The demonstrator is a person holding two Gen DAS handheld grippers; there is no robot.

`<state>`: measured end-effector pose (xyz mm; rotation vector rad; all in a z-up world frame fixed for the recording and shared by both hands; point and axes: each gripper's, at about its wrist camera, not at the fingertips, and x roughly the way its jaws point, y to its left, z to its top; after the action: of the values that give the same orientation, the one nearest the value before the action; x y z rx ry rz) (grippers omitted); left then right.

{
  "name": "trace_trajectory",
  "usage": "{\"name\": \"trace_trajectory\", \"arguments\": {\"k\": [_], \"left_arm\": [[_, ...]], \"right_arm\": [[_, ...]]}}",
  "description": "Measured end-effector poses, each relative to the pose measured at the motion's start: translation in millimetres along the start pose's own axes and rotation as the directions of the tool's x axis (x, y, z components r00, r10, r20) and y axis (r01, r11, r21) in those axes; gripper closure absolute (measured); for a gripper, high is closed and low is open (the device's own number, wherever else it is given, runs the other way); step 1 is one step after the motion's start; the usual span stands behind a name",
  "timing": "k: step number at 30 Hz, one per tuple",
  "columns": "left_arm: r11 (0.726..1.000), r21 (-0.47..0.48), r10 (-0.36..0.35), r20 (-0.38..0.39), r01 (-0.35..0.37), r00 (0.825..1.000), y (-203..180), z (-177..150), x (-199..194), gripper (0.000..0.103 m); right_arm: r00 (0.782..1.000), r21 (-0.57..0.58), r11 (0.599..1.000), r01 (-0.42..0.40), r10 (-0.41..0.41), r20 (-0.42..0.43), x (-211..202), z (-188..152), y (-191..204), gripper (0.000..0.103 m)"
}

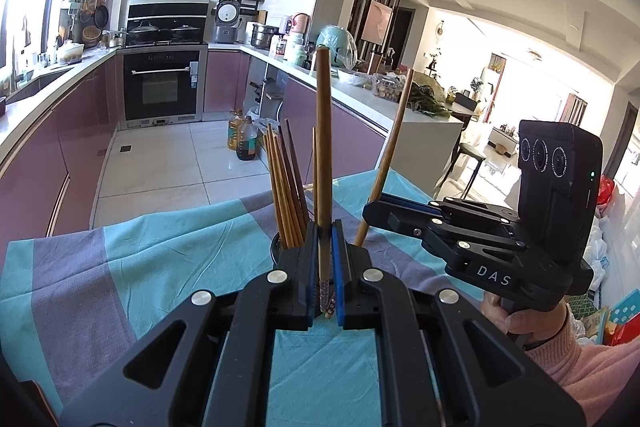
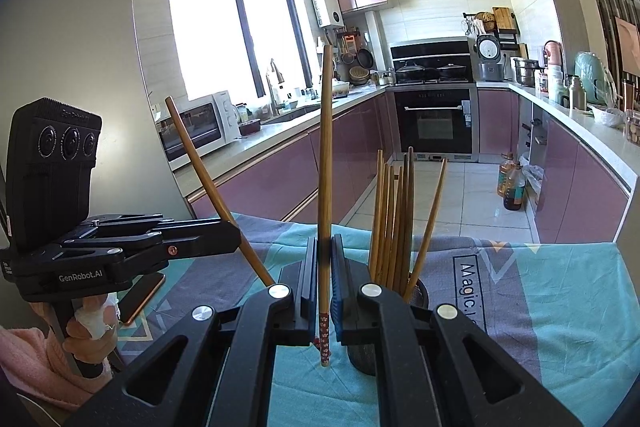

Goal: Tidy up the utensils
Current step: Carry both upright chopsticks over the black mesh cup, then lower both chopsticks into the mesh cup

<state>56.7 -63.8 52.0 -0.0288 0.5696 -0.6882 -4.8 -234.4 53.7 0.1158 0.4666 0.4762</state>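
Chopsticks [image 1: 322, 163] were light, stiff and slick; each tool, left [image 1: 325, 267] and right [image 2: 324, 267], was clamped on one near its patterned end, beside the holder [image 2: 418, 297].

The dark holder [image 1: 276, 247] is hiding almost wholly behind the left gripper [image 1: 325, 259]; only a sliver of its rim is showing. From the right wrist view the same holder [image 2: 418, 297] is peeking out between the black arms of the right gripper [image 2: 324, 267], its base lying in shadow. The feet of the bundled chopsticks [image 2: 394, 223] are disappearing inside it. A flat copper-edged thing [image 2: 142, 297] is lying half covered beneath the left gripper's body. The tablecloth's lettering [image 2: 468, 291] is being cut short by the gripper arm. Both grippers' rear ends are running off the bottom edge.
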Motion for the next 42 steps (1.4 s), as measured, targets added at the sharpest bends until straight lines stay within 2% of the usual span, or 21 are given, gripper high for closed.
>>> {"name": "trace_trajectory", "arguments": {"k": [42], "left_arm": [[0.999,0.041,0.000,0.057,-0.003,0.998,-6,8,-14,0.096]], "right_arm": [[0.999,-0.013,1.000,0.015,-0.015,0.052,-8,13,4,0.098]]}}
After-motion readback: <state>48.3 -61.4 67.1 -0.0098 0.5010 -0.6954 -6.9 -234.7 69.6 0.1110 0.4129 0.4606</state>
